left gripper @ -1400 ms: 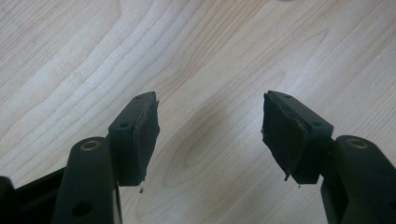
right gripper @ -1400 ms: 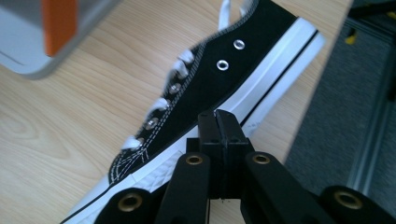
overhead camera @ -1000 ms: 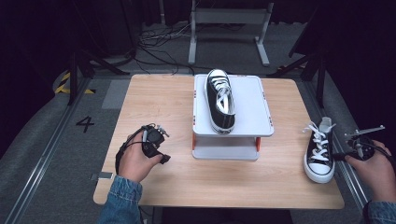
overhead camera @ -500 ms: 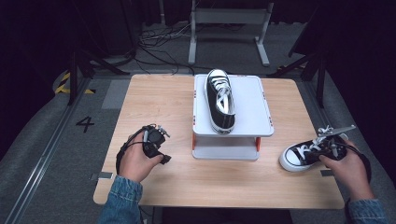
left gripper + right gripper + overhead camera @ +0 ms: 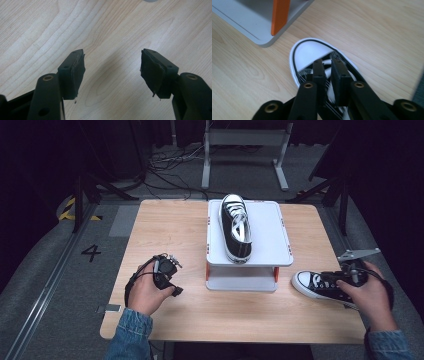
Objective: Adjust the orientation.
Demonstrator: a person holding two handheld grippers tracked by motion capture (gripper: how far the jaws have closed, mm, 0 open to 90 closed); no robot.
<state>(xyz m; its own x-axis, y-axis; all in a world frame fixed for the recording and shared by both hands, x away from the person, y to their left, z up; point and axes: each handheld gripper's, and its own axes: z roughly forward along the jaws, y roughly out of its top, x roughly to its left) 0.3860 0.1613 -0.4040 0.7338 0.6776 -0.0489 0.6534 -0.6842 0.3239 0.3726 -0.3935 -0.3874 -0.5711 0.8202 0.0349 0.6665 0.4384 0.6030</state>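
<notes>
A black sneaker with a white toe cap [image 5: 315, 284] lies on the table, its toe pointing left toward the stand. My right gripper [image 5: 336, 279] reaches over its laces from the right. In the right gripper view the jaws [image 5: 328, 62] stand close together with the laces and tongue of this shoe [image 5: 310, 53] pinched between them; they have just been opening a little. A matching sneaker [image 5: 236, 227] rests on top of the white stand [image 5: 270, 237]. My left gripper [image 5: 169, 266] hovers low over bare wood at the front left, open [image 5: 112, 65] with nothing between its pads.
The white stand has orange legs [image 5: 279, 15] and its base plate [image 5: 244, 23] lies just beyond the held shoe's toe. The table's right edge [image 5: 350, 320] is close behind my right hand. A grey frame [image 5: 245, 140] stands on the floor past the table.
My right hand has carried the sneaker leftward from the table's right edge and turned its toe toward the stand. The left hand has stayed still.
</notes>
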